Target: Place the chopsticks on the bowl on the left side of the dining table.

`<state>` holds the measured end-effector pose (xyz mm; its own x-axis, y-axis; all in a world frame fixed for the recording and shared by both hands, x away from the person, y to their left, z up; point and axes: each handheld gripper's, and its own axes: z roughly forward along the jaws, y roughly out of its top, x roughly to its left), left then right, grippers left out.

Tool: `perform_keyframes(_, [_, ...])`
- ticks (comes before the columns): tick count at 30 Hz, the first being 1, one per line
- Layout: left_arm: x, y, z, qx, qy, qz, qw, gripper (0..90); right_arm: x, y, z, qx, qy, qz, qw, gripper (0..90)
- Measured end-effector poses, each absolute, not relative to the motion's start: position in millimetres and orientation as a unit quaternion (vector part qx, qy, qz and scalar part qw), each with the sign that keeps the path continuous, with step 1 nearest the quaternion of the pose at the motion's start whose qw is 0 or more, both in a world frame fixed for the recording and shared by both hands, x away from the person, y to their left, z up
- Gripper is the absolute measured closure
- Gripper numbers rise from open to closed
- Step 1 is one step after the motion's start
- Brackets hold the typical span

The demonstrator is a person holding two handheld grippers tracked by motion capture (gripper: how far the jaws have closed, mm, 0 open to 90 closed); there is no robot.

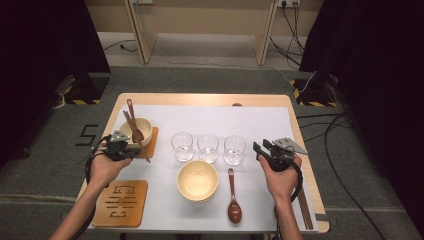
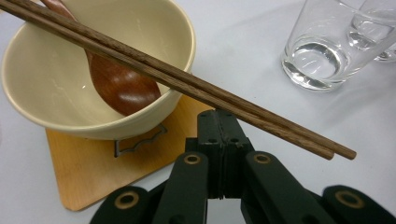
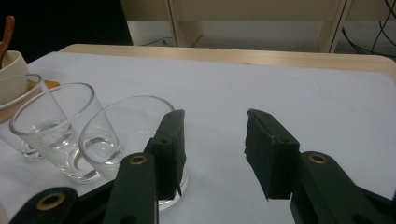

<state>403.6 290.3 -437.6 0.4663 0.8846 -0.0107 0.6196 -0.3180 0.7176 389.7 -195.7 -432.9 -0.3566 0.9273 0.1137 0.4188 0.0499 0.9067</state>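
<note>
Nearest me in the high view, a dark wooden spoon (image 1: pixel 233 199) lies near the front edge of the table (image 1: pixel 310 176), bowl end toward me, just right of an empty cream bowl (image 1: pixel 197 180). At the front left corner sits a wooden coaster (image 1: pixel 121 203) with cut-out slots.

My left gripper (image 1: pixel 118 146) hovers at the left edge, jaws pressed together with nothing between them. In the left gripper view, its tips sit just under the near ends of the chopsticks (image 2: pixel 187 77), which lie across the rim of a second cream bowl (image 2: pixel 56 88); whether the tips touch the sticks, I cannot tell. That bowl stands on its own wooden coaster (image 2: pixel 88 163) near the back left corner and holds a brown spoon (image 2: pixel 119 84) leaning inside (its handle pokes out over the far rim).

Three clear glasses (image 1: pixel 208 148) stand in a row across the middle of the table.

My right gripper (image 1: pixel 272 150) waits near the right edge, jaws spread and empty; in the right gripper view the closest glass (image 3: pixel 123 135) stands just beside one jaw, outside the gap. Another pair of chopsticks (image 1: pixel 304 207) lies along the right edge, toward the front corner.
</note>
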Motion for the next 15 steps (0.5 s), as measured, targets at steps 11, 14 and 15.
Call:
perform_keyframes(11, [410.9,269.1,-438.2,0.795,0.467,0.194,0.334,88.5,389.3,-196.9,-432.4,0.5,0.672,0.475,0.269,57.6])
perform_keyframes(14, [412.1,261.0,-438.4,0.798,0.463,0.191,0.335,88.4,389.0,-197.2,-432.7,0.502,0.671,0.475,0.268,57.6])
perform_keyframes(15, [412.4,258.2,-438.7,0.799,0.461,0.19,0.336,88.4,389.1,-197.4,-432.8,0.502,0.671,0.475,0.268,57.6])
